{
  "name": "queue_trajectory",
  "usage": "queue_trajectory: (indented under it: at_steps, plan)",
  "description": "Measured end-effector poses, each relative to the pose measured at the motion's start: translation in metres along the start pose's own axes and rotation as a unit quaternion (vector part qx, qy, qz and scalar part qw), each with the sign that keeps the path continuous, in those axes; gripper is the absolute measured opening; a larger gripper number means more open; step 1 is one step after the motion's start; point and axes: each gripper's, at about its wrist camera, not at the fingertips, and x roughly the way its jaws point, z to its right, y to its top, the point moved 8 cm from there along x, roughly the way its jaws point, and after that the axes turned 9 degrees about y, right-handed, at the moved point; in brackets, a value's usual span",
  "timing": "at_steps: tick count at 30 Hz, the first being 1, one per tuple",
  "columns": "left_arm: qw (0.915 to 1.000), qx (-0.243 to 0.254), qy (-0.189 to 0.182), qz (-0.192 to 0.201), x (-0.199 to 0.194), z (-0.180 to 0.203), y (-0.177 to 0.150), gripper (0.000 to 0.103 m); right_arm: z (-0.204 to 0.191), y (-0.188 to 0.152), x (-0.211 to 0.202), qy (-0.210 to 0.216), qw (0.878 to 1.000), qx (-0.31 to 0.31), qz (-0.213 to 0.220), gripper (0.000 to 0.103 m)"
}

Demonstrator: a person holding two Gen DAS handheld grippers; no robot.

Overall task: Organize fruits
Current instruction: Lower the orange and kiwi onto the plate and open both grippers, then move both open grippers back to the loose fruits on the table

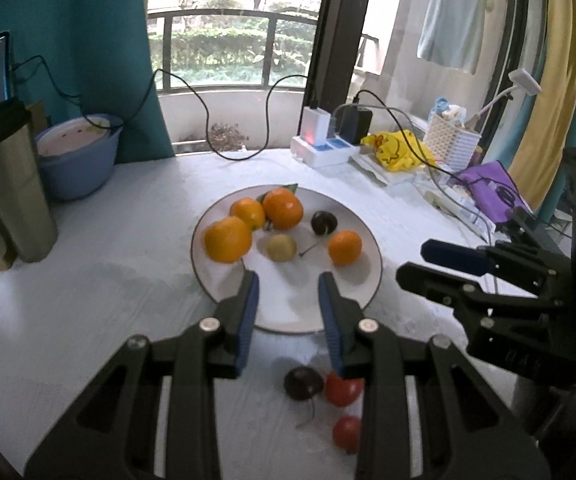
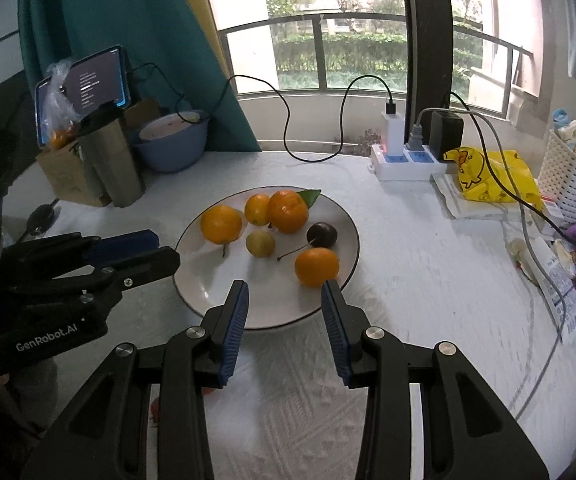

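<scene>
A white plate [image 1: 288,312] [image 2: 207,292] on the table holds several oranges [image 1: 227,239] [image 2: 316,267], a small yellow-green fruit [image 1: 282,247] [image 2: 260,243] and a dark cherry [image 1: 324,222] [image 2: 322,234]. On the table in front of the plate lie a second dark cherry [image 1: 303,382] and two red tomatoes [image 1: 342,389] [image 1: 346,432]. My left gripper [image 1: 288,280] is open and empty above the plate's near edge; it also shows from the side in the right wrist view [image 2: 159,250]. My right gripper [image 2: 283,286] is open and empty over the plate's near rim; it also shows in the left wrist view [image 1: 412,262].
A steel tumbler [image 1: 11,184] and a blue bowl [image 1: 79,156] stand at the back left. A power strip with chargers [image 1: 324,148], a yellow bag [image 1: 398,148], a white basket [image 1: 450,140] and a purple cloth [image 1: 492,188] crowd the right side, with cables across the table.
</scene>
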Motion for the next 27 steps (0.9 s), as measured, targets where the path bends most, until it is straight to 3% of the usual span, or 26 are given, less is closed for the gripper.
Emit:
queue_trajectory:
  at_steps: [27]
  plan:
    - [0.9985,-0.043,0.016,-0.03,-0.035,-0.021,-0.083,0.033,-0.046,-0.066,-0.01,0.026,0.999,-0.001,-0.036,0.04]
